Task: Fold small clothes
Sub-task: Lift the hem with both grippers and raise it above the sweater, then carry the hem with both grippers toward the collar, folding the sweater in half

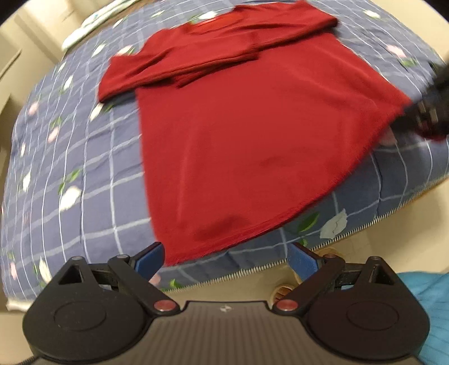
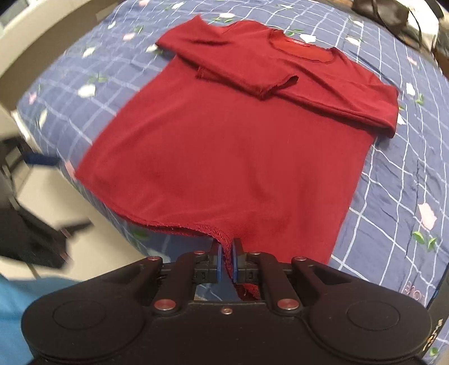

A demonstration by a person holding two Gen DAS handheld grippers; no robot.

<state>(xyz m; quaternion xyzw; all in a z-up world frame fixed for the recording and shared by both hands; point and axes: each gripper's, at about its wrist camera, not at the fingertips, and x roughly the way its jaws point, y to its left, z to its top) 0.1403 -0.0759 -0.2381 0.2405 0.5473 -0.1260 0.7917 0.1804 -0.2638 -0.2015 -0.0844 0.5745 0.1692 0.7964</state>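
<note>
A blue checked quilt with flowers (image 2: 393, 168) spreads ahead of the fingers; a dark bag (image 2: 384, 12) lies far beyond, right.

A: Where is there room to move?

B: The blue checked bedspread (image 2: 393, 174) lies bare on both sides of the red shirt (image 2: 224, 146), and the left gripper (image 1: 226, 257) hangs wide open above the bed's near edge with nothing between its 2 fingers.

A: Anything in the way?

B: The 2 sleeves lie folded across the chest. The right gripper (image 2: 227, 259) is pinched on the hem, and a dark bag (image 2: 384, 14) sits at the far corner.
</note>
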